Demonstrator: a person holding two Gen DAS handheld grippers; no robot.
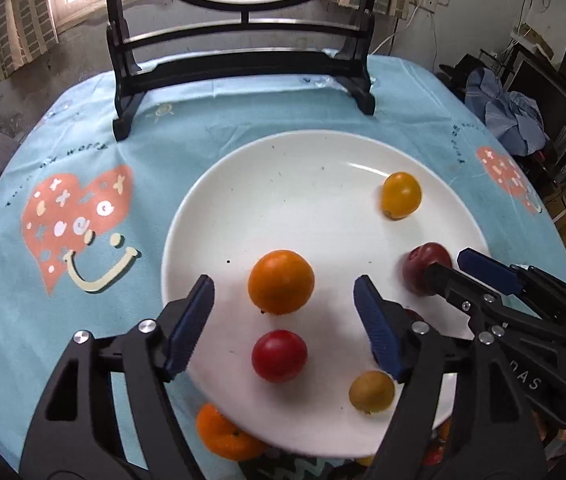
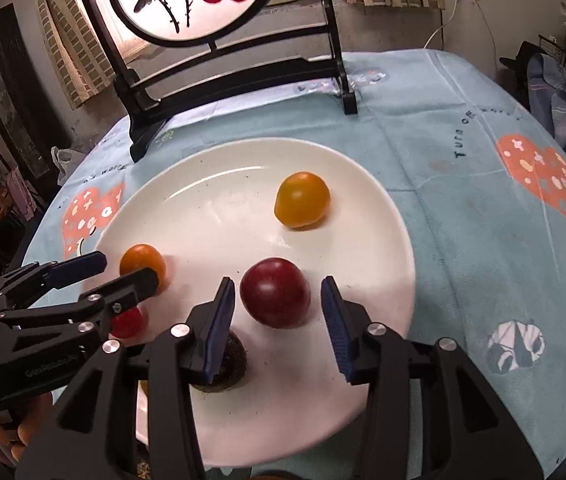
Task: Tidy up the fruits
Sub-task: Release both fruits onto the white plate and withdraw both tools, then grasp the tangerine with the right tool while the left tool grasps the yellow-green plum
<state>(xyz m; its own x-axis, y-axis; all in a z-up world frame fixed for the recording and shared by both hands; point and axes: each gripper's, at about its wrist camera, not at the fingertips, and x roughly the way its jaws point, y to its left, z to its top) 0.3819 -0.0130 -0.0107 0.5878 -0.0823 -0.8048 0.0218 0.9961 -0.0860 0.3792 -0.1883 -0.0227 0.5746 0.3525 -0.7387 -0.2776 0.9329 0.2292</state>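
A white plate (image 1: 283,184) holds an orange (image 1: 281,282), a red tomato (image 1: 279,356), a yellow tomato (image 1: 401,195), a dark red plum (image 1: 423,264) and a brownish-green fruit (image 1: 371,391). My left gripper (image 1: 283,300) is open just above the plate with the orange between its fingertips, apart from both pads. My right gripper (image 2: 279,304) is open around the plum (image 2: 275,298), not touching it. A dark round fruit (image 2: 229,360) lies behind its left finger. The plate (image 2: 323,400), the orange (image 2: 142,262) and the yellow tomato (image 2: 302,199) also show in the right wrist view.
A black wooden stand (image 1: 243,64) with a round painted panel stands at the table's far side. Another orange fruit (image 1: 225,434) lies on the blue tablecloth (image 1: 83,140) by the plate's near rim. Clutter and shelves (image 1: 543,92) sit beyond the table's right edge.
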